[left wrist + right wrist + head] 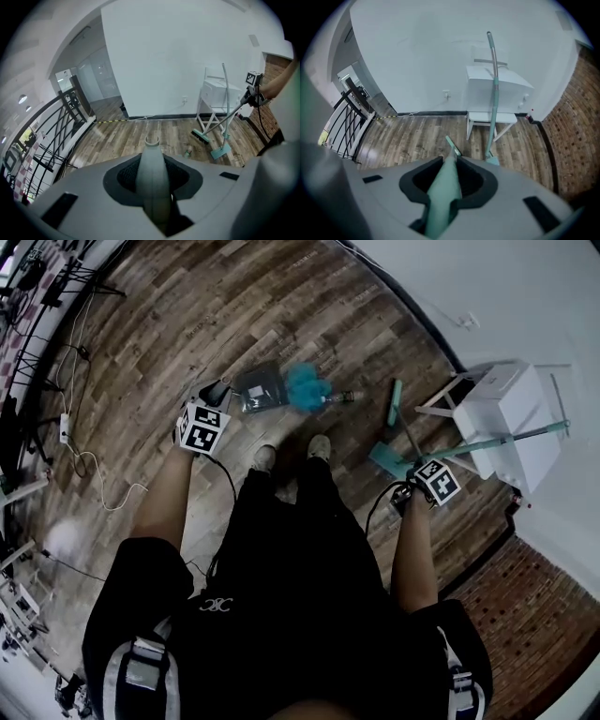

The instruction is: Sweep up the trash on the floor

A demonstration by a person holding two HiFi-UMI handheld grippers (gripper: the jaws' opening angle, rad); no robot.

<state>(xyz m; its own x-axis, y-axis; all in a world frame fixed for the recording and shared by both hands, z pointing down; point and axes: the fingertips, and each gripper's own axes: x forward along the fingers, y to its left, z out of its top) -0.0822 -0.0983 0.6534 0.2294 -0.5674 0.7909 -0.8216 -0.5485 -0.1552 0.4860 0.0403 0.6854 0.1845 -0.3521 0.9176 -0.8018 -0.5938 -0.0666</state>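
The left gripper (153, 187) is clamped on a smooth grey handle (151, 161), which is rounded and tapers to a small ring at its far end. The right gripper (443, 197) is closed around a slim teal broom handle (447, 178). Its bristled head (200, 136) is rested on the wood-plank floor (187, 315) ahead of that gripper. Just beyond the left gripper a flat dark-grey pan (258, 388) is seen. A fluffy teal clump (305, 387) lies right beside the pan, with a small bottle (342, 397) next to the clump. Further ahead of the right gripper, a teal long-handled dustpan (493, 93) is propped against a boxy white stand (506, 84).
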